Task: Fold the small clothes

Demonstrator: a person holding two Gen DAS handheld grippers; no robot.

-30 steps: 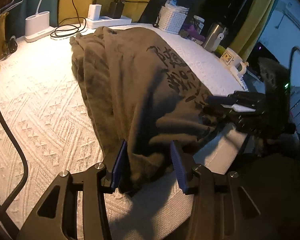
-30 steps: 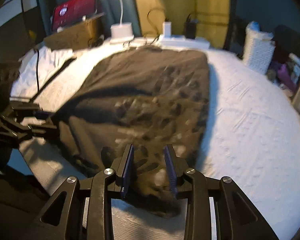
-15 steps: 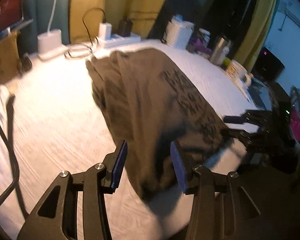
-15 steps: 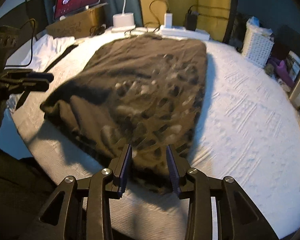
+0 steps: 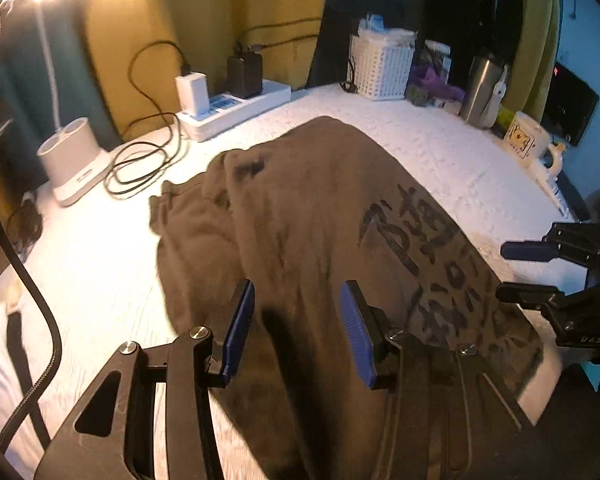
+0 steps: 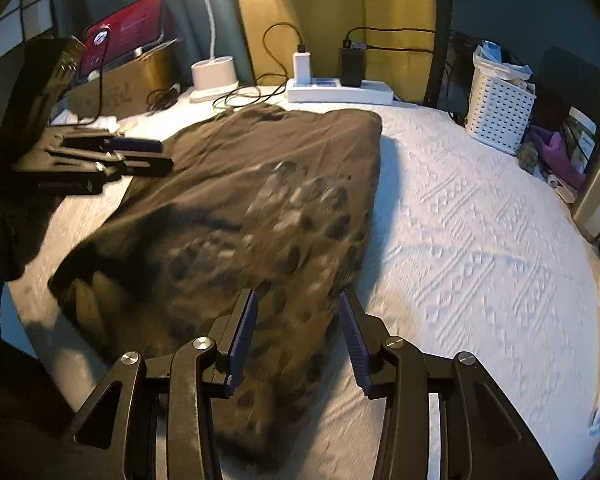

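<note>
Both grippers, left gripper (image 5: 298, 330) & right gripper (image 6: 296, 338), gape empty above near hem of brown shirt (image 6: 260, 200); its long axis runs away twd power strip (image 6: 340, 90).

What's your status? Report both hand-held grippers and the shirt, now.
Left hand-held gripper open, above the shirt. Right hand-held gripper open, nothing held. Brown printed T-shirt lies folded lengthwise on the white bedspread. Nothing on the shirt; power strip beyond its far end.

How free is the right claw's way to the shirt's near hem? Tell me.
Probably free. The right claw is open and hangs over the shirt near its front edge, with nothing between them. The left claw is off to the far side.
</note>
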